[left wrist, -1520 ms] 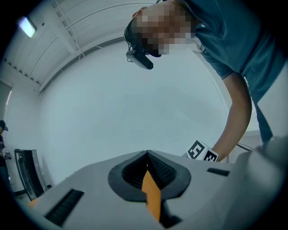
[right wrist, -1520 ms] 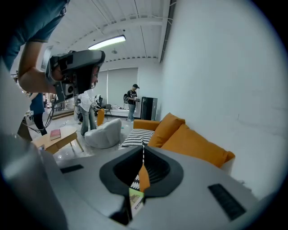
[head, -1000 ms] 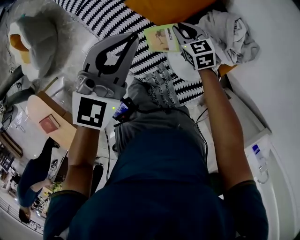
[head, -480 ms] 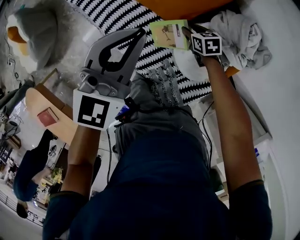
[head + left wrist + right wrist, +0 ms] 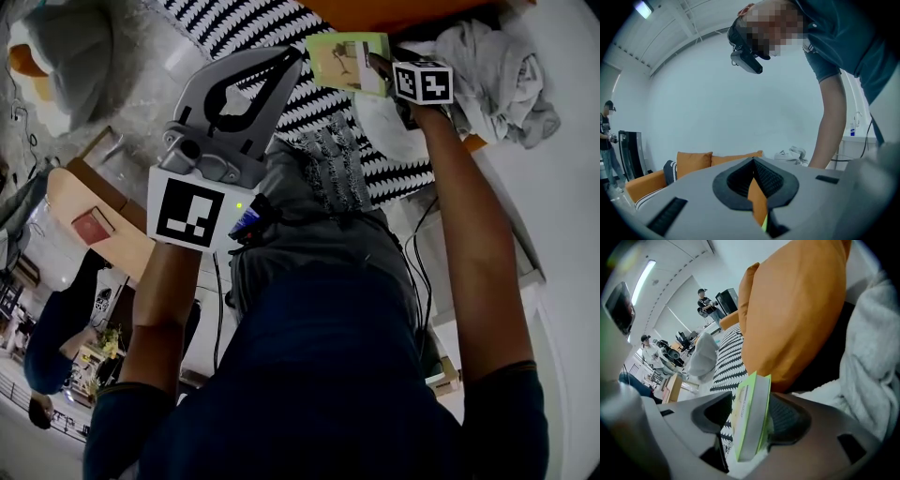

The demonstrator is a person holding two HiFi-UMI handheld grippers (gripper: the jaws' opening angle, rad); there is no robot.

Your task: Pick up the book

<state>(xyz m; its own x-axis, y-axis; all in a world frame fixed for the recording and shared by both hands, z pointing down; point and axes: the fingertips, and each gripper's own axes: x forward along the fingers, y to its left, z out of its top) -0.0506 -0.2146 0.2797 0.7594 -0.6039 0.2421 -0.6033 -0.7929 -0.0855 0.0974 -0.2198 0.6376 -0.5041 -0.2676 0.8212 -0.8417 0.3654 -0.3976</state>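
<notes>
Opening right tongs (image 5: 754,404) around book (image 5: 749,427), lower than before.

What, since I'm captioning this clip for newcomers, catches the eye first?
The thin green-covered book stands between the right gripper's jaws, which have just been opening; a gap shows on one side. Behind it, a large orange cushion sits beside a black-and-white zigzag cover.
</notes>
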